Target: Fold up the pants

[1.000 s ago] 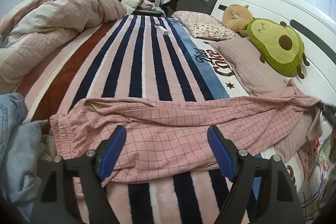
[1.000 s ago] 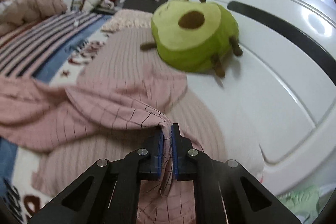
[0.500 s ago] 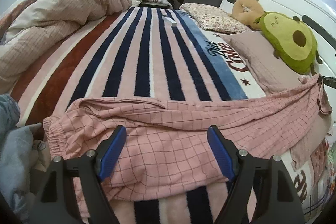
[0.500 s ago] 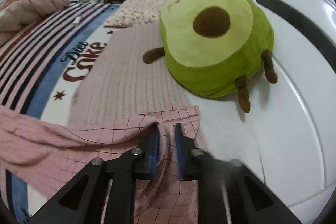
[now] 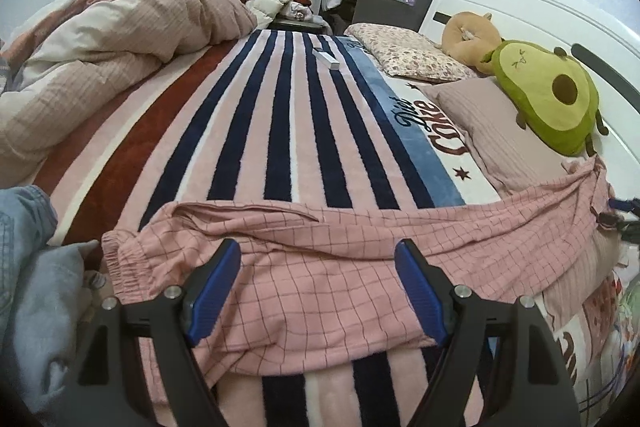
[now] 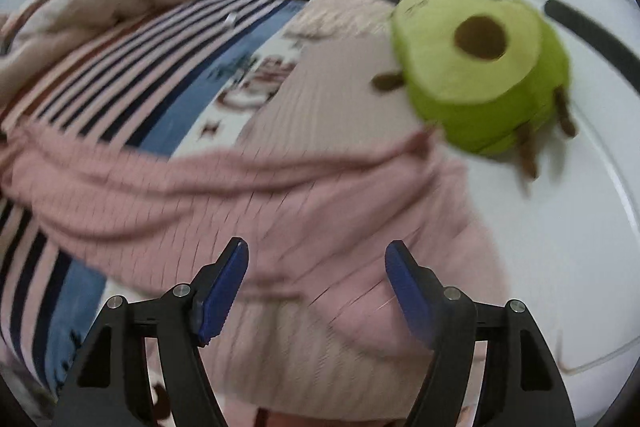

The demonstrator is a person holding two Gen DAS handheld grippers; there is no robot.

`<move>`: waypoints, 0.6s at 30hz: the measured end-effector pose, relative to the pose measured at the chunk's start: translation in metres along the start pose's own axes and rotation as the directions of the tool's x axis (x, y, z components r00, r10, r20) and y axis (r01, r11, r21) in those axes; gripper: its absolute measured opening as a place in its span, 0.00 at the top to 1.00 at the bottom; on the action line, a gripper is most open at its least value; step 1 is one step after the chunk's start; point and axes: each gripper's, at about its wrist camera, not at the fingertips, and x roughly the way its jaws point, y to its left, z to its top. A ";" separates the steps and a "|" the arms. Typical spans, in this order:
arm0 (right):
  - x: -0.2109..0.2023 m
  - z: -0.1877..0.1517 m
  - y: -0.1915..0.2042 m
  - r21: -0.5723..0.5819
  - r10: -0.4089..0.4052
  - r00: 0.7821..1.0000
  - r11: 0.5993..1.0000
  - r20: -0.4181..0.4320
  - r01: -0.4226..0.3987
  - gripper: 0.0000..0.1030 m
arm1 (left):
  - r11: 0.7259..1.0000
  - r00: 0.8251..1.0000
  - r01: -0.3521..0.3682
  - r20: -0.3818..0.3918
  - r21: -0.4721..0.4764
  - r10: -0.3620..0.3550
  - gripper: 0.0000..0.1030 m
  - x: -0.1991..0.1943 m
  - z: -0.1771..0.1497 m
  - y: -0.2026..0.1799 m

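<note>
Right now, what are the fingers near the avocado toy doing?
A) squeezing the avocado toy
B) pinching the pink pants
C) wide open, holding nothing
C: the right gripper has its blue fingers spread wide apart above the pink pants, with the avocado toy beyond them, untouched.

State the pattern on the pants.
Pink pants with a thin dark grid check; clearest in the left wrist view.

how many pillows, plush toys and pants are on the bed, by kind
pillows: 2 — floral pillow, mauve pillow
plush toys: 2 — avocado plush, tan plush
pants: 1 — pink checked pants
total: 5
</note>
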 end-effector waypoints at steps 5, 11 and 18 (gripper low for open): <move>0.018 -0.015 0.010 -0.068 -0.235 0.971 0.969 0.049 0.238 0.58 | 1.000 1.000 -0.005 0.001 0.000 0.005 0.26 -0.005 -0.001 -0.002; 0.008 0.003 -0.033 0.047 -0.349 0.931 0.937 0.107 0.346 0.97 | 1.000 1.000 -0.013 -0.007 -0.003 0.013 0.26 0.004 0.000 -0.004; 0.017 0.040 -0.104 0.169 -0.465 0.881 0.879 0.091 0.446 0.96 | 0.999 0.999 -0.037 -0.023 -0.011 0.036 0.26 0.020 0.000 0.000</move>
